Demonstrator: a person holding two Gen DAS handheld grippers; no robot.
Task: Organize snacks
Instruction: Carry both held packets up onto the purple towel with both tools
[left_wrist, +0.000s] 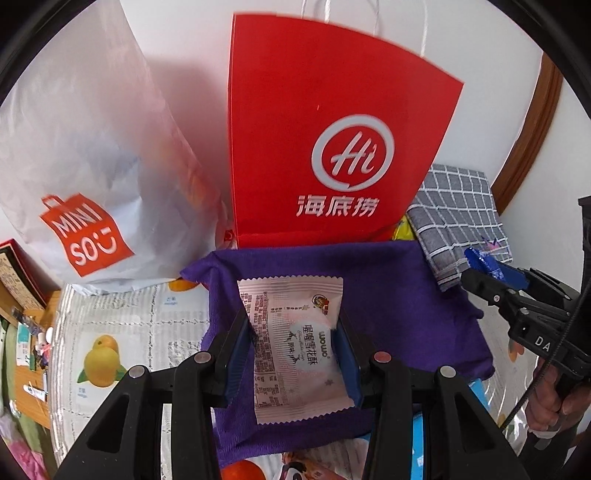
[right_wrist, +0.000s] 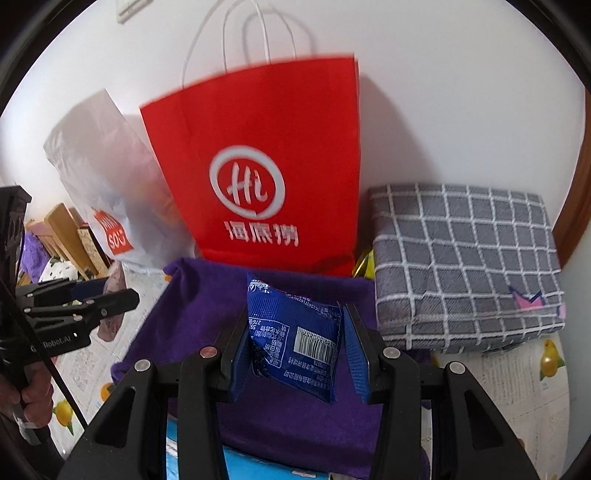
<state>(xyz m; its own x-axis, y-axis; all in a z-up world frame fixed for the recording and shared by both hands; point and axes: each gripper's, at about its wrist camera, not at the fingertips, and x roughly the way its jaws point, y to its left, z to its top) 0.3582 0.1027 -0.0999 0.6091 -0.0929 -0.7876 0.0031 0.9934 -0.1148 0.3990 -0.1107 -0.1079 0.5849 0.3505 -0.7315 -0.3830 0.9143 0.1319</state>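
Note:
My left gripper is shut on a white snack packet, held above a purple cloth. My right gripper is shut on a blue snack packet, also above the purple cloth. The right gripper shows at the right edge of the left wrist view, with the blue packet in it. The left gripper shows at the left of the right wrist view. A red paper bag stands upright behind the cloth.
A white MINISO plastic bag leans left of the red bag. A folded grey checked cloth lies to the right. The table has a fruit-print cover. A white wall is behind.

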